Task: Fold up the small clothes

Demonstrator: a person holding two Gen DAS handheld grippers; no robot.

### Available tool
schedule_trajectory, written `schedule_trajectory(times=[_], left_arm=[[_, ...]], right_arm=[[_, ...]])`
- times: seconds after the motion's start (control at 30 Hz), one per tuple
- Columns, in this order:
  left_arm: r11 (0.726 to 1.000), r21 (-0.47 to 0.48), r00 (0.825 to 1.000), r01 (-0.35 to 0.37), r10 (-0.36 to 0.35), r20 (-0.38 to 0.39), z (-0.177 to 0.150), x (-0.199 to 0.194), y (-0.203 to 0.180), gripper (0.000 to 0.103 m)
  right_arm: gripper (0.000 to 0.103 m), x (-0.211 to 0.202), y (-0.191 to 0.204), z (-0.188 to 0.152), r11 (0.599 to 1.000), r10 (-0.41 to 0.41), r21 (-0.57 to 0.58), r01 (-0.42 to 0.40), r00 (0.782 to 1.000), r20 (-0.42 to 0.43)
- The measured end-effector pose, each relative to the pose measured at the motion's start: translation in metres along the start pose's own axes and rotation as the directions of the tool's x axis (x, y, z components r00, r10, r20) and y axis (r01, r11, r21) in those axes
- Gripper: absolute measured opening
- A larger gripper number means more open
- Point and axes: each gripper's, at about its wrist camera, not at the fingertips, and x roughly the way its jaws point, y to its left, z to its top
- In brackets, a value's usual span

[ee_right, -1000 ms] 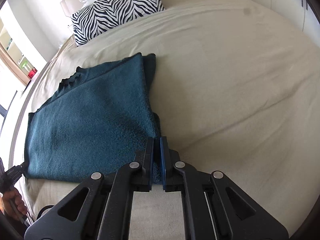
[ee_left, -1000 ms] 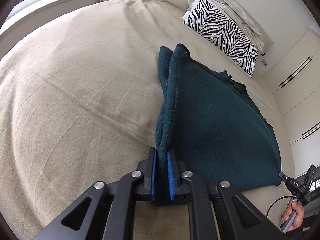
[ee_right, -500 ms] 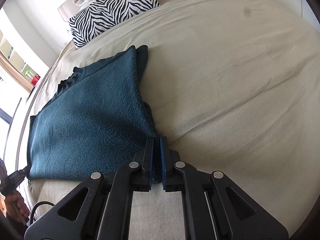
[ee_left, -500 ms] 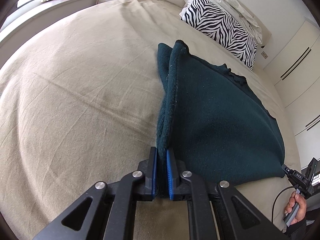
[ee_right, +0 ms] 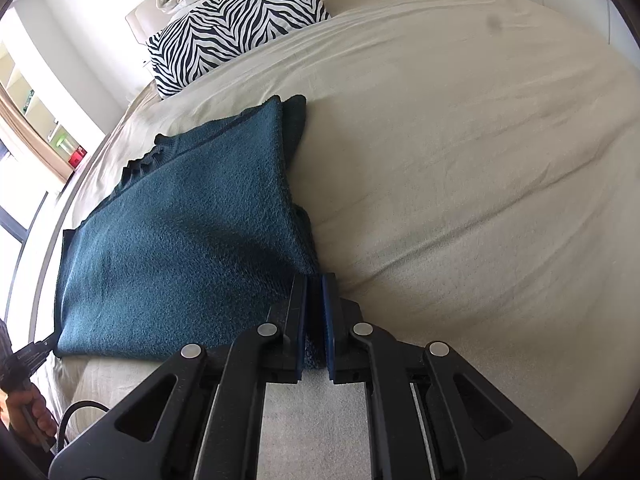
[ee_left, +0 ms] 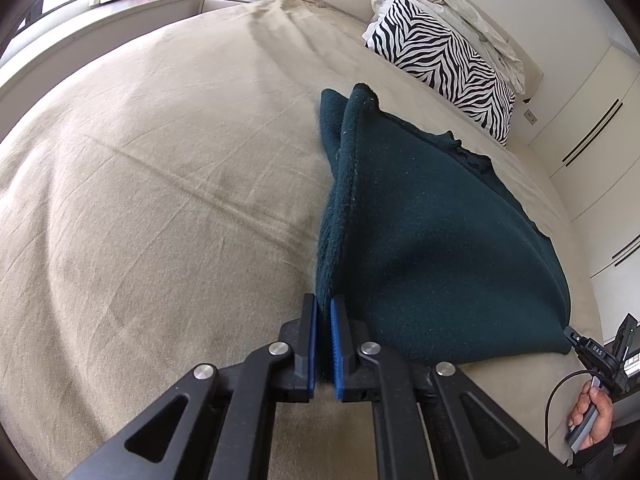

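A dark teal knit garment (ee_left: 420,240) lies folded on the beige bed, its near edge lifted. My left gripper (ee_left: 324,308) is shut on its near left corner, with the cloth between the blue pads. In the right wrist view the same garment (ee_right: 180,240) stretches to the left, and my right gripper (ee_right: 315,284) is shut on its near right corner. The far edge of the garment rests on the bed, with a ribbed edge showing at the back (ee_right: 148,160).
The beige bed sheet (ee_left: 160,200) spreads wide on all sides. A zebra-print pillow (ee_left: 440,64) with a crumpled white cloth (ee_left: 472,16) on it lies at the headboard. White cupboards (ee_left: 592,140) stand beyond the bed. The other hand and gripper (ee_left: 600,360) show at the edge.
Both grippers have moved forward over the bed with the held edge, so the garment's lifted layer lies further over the rest. Both stay shut on the cloth.
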Motion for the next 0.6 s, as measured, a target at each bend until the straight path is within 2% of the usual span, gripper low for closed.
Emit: schedule_trajectory(times=[0.1,0.23,0.33,0.37,0.4,0.5,0.6], left_arm=[[1.0,-0.001,1.0,-0.002,0.002,-0.006,-0.001,0.003,0.001,0.008],[1.0,-0.009,1.0,-0.002,0.002,-0.024,0.003,0.005,0.0,0.014],[1.0,-0.015,1.0,-0.024,0.024,0.004,0.009,-0.009,-0.005,0.025],[0.999,-0.002,0.998,-0.045,0.045,0.039,0.013,-0.018,-0.009,0.028],[0.998,0.016,0.995,-0.069,0.067,0.074,0.017,-0.026,-0.014,0.034],[0.99,0.097,0.983,-0.1,0.083,0.165,0.037,-0.039,-0.04,0.041],[0.971,0.201,0.973,-0.126,0.081,0.218,0.062,-0.023,-0.078,0.042]], right_arm=[[0.007,-0.004,0.006,-0.001,0.999,-0.014,-0.031,0.015,1.0,0.026],[0.009,0.005,0.003,0.002,1.0,-0.015,-0.017,0.014,1.0,-0.02],[0.027,-0.004,-0.004,0.008,0.999,-0.008,0.034,0.008,1.0,-0.026],[0.045,-0.011,-0.007,0.01,0.999,-0.009,0.053,0.009,1.0,-0.01],[0.057,-0.021,-0.01,0.013,0.997,-0.014,0.077,0.013,1.0,0.025],[0.06,-0.05,-0.008,0.027,0.994,-0.033,0.105,0.02,0.991,0.128],[0.061,-0.052,0.023,0.048,0.995,0.079,0.042,-0.086,0.988,0.136]])
